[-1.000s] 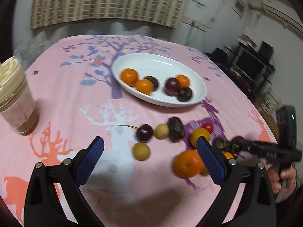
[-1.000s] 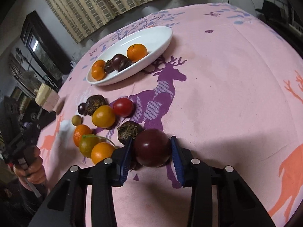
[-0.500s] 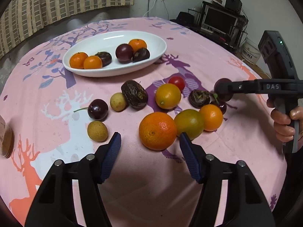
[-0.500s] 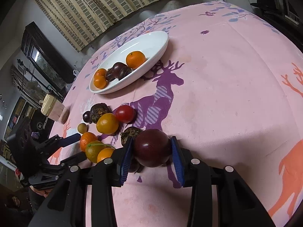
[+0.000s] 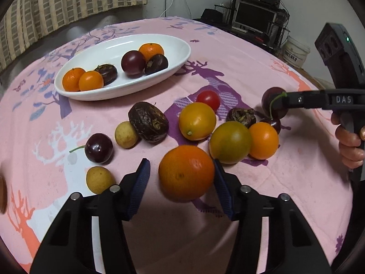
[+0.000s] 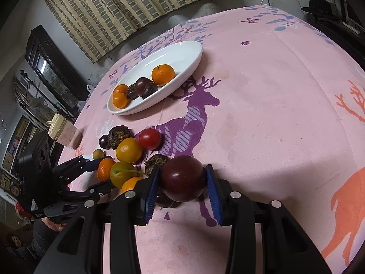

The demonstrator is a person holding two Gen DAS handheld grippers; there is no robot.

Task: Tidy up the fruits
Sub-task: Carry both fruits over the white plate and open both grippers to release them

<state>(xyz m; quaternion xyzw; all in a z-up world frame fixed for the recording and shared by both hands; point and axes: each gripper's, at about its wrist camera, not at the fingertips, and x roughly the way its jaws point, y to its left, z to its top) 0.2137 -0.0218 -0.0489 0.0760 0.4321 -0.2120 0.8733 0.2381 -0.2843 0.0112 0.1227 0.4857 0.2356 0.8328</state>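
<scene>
My left gripper (image 5: pixel 180 163) straddles a big orange (image 5: pixel 186 173) on the pink tablecloth, and its jaws are closing. The right pad (image 5: pixel 222 189) meets the fruit; a small gap shows at the left pad. My right gripper (image 6: pixel 182 175) is shut on a dark purple plum (image 6: pixel 182 178), held just above the cloth at the right of the fruit pile. A white oval plate (image 5: pixel 180 52) farther back holds three small oranges and three dark fruits. Loose fruit lies between: a yellow-orange citrus (image 5: pixel 197 121), a green-yellow one (image 5: pixel 230 142), a red tomato (image 5: pixel 208 99), a cherry (image 5: pixel 98 148).
A wrinkled dark fruit (image 5: pixel 148 121) and two small tan fruits (image 5: pixel 125 134) lie left of the pile. A lidded cup (image 6: pixel 65 133) stands near the table's left edge. A person's hand (image 5: pixel 351 146) holds the right gripper. Shelves with electronics stand beyond the table.
My left gripper swung over to the big orange, came down around it, and its jaws narrowed from wide apart. The right gripper kept still, gripping the plum.
</scene>
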